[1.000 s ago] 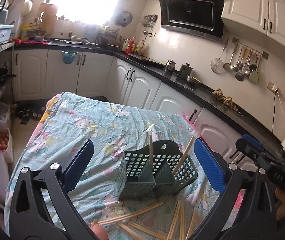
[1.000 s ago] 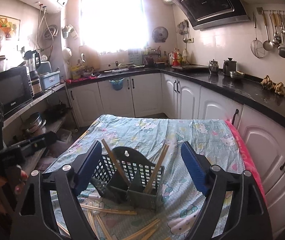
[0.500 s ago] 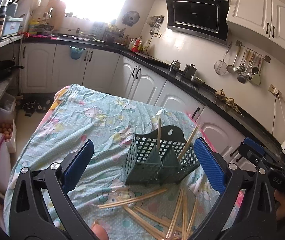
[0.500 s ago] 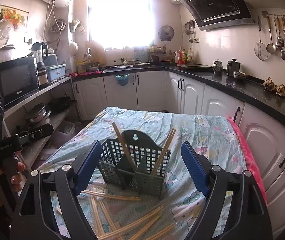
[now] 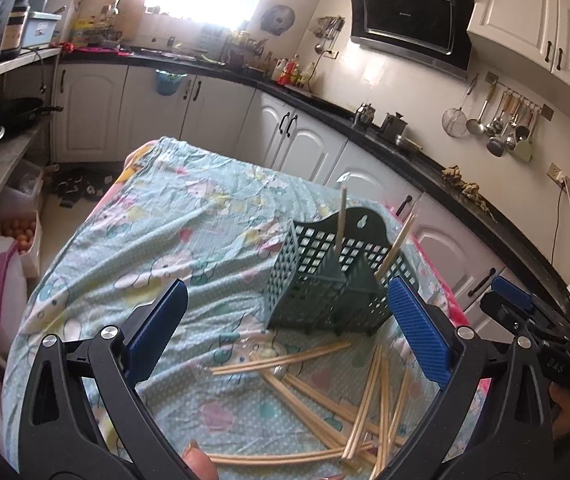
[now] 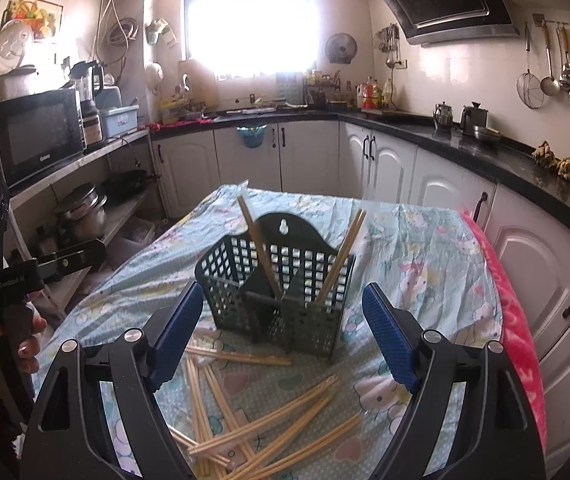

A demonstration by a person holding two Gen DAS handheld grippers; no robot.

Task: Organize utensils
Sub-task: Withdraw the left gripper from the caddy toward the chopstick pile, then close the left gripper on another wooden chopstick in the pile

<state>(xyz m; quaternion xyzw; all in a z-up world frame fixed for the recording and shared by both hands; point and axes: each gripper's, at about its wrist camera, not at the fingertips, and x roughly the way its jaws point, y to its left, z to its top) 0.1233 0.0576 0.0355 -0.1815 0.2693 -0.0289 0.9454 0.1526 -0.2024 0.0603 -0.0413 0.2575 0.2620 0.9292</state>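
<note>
Both claws empty and spread wide, hovering above the cloth-covered counter (image 6: 437, 240). Left claw (image 5: 285, 332) frames the near-left side of the dark green utensil basket (image 5: 325, 280); right claw (image 6: 285, 320) frames the same basket from the front.

Basket stands upright toward the far right of the counter. One chopstick (image 6: 259, 244) leans in a left compartment, a pair (image 6: 343, 252) leans in the right one. Loose chopsticks (image 6: 253, 408) lie scattered and crossed on the cloth just in front of the basket, between it and the claws.

Step in hand, as I judge it: pick a loose stick and stand it in the basket.

Notes for doing it well:
- Choose a stick on top of the pile, not one pinned under others (crossed sticks will drag their neighbours).
- Pinch near the middle or slightly toward one end, pads across the stick, so it tips up easily.
- Cloth is wrinkled and soft; come down gently so the fingers do not snag it.
- The basket looks light; approach the compartment from above rather than pushing its wall, or steady it with the free claw.
- Avoid knocking the sticks already leaning inside.
</note>
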